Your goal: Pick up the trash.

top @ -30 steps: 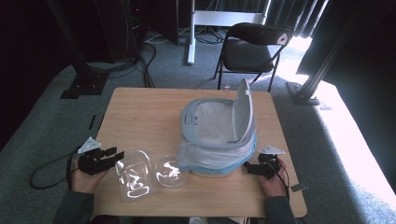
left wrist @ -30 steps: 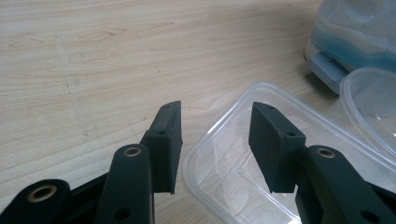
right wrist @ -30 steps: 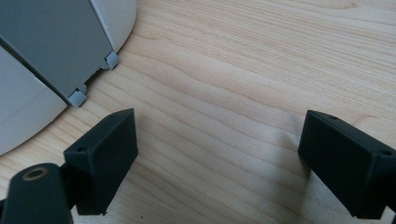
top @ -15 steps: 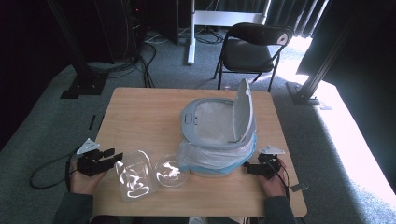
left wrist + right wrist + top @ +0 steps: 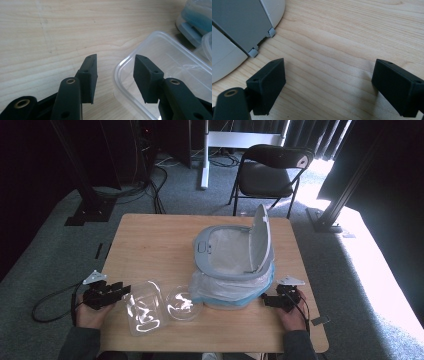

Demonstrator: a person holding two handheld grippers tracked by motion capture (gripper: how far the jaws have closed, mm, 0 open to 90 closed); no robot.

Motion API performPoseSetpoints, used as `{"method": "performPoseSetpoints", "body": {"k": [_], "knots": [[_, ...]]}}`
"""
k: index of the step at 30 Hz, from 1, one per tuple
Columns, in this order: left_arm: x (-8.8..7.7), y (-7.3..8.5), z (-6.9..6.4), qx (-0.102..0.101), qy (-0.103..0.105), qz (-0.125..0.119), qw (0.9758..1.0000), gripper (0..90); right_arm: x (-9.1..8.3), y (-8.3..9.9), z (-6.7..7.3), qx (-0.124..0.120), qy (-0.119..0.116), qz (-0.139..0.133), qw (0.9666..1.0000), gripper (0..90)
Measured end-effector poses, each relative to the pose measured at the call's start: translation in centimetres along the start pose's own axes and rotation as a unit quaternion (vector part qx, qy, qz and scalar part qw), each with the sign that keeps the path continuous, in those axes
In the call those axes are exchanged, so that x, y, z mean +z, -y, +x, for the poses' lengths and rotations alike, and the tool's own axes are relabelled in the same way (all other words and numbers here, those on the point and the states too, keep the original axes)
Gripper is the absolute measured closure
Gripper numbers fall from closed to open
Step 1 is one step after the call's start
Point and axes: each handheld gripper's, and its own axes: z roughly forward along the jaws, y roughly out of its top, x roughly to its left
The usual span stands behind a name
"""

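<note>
Item: left gripper point(image 5: 122, 289), lying low at the table's near left edge; jaws standing apart, with the rim of the clear rectangular container point(image 5: 144, 306) sitting in the gap between them but not pinched; in the left gripper view the near corner of that container point(image 5: 160, 75) is curving just ahead of the right-hand jaw, the left-hand jaw hanging outside the wall over bare wood; the jaws have just been narrowing a little from their widest, nothing being clamped yet; a straddling pose of this kind is, by judgement, lining up a pinch on the thin wall.

Item: clear round bowl point(image 5: 183, 302), resting just beyond the container on its far side from the left gripper, close against the bin; sitting apart from both grippers.

Item: grey lidded bin point(image 5: 235, 265), standing between the two grippers, lid point(image 5: 262, 240) tilting upright and open, a clear plastic liner point(image 5: 220, 292) bunching around its base; the open mouth is probably waiting to receive the clear pieces.

Item: right gripper point(image 5: 270, 301), resting at the bin's near right side; jaws spreading wide over bare wood in the right gripper view, gripping nothing; the bin's base point(image 5: 227, 62) and a grey hinge strip point(image 5: 244, 25) are lying ahead and to its left, apart from the jaws; likely idling there to steady the bin if needed.

Item: wooden table point(image 5: 150, 240), carrying all the above.
</note>
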Motion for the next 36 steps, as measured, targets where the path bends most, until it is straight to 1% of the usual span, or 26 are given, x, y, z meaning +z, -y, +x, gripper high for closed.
{"method": "performPoseSetpoints", "body": {"k": [3, 6, 7, 8, 10, 13, 17, 18, 20, 21, 23, 25, 28, 29, 32, 36], "knots": [[0.0, 0.0, 0.1, -0.007, 0.008, 0.003, 0.9999, 56.4, 0.0, 0.0, 0.0, 0.000, 0.000, 0.000, 1.0000, 11.1], [0.1, 0.0, 0.0, -0.011, 0.028, 0.010, 0.9995, 58.1, 0.0, 0.0, 0.0, 0.000, 0.000, 0.000, 1.0000, 11.1], [0.2, 0.1, 0.0, -0.010, 0.033, 0.011, 0.9993, 59.3, 0.0, 0.0, 0.0, 0.000, 0.000, 0.000, 1.0000, 11.1], [0.2, 0.1, -0.1, -0.011, 0.034, 0.011, 0.9993, 60.1, 0.0, 0.0, 0.0, 0.000, 0.000, 0.000, 1.0000, 11.1], [0.2, 0.0, -0.1, -0.017, 0.033, 0.011, 0.9992, 61.1, 0.0, 0.0, 0.0, 0.000, 0.000, 0.000, 1.0000, 11.1], [0.1, 0.1, 0.1, -0.028, 0.035, 0.009, 0.9989, 65.0, 0.0, 0.0, 0.0, 0.000, 0.000, 0.000, 1.0000, 11.1], [-0.1, 0.0, 0.1, -0.028, 0.028, 0.008, 0.9992, 68.7, 0.0, 0.0, 0.0, 0.000, 0.000, 0.000, 1.0000, 11.1], [-0.2, 0.0, 0.0, -0.027, 0.024, 0.003, 0.9993, 71.6, 0.0, 0.0, 0.0, 0.000, 0.000, 0.000, 1.0000, 11.1], [-0.5, -0.2, 0.1, -0.025, 0.016, -0.003, 0.9996, 84.1, 0.0, 0.0, 0.0, 0.000, 0.000, 0.000, 1.0000, 11.1], [-0.6, -0.3, 0.0, -0.020, 0.011, -0.001, 0.9997, 85.0, 0.0, 0.0, 0.0, 0.000, 0.000, 0.000, 1.0000, 11.1], [-0.6, -0.4, -0.2, -0.016, 0.005, 0.002, 0.9999, 85.2, 0.0, 0.0, 0.0, 0.000, 0.000, 0.000, 1.0000, 11.1], [-0.6, -0.4, -0.2, -0.019, 0.004, 0.003, 0.9998, 84.8, 0.0, 0.0, 0.0, 0.000, 0.000, 0.000, 1.0000, 11.1], [-0.7, 0.0, 0.1, -0.030, 0.006, 0.003, 0.9995, 77.5, 0.0, 0.0, 0.0, 0.000, 0.000, 0.000, 1.0000, 11.1], [-0.8, 0.1, 0.1, -0.036, 0.010, 0.003, 0.9993, 75.3, 0.0, 0.0, 0.0, 0.000, 0.000, 0.000, 1.0000, 11.1], [-1.1, 0.6, 0.2, -0.044, 0.017, 0.003, 0.9989, 73.0, 0.0, 0.0, 0.0, 0.000, 0.000, 0.000, 1.0000, 11.1], [-1.0, 1.0, 0.3, -0.062, 0.042, 0.003, 0.9972, 71.1, 0.0, 0.0, 0.0, 0.001, 0.000, 0.000, 1.0000, 11.0]]}}
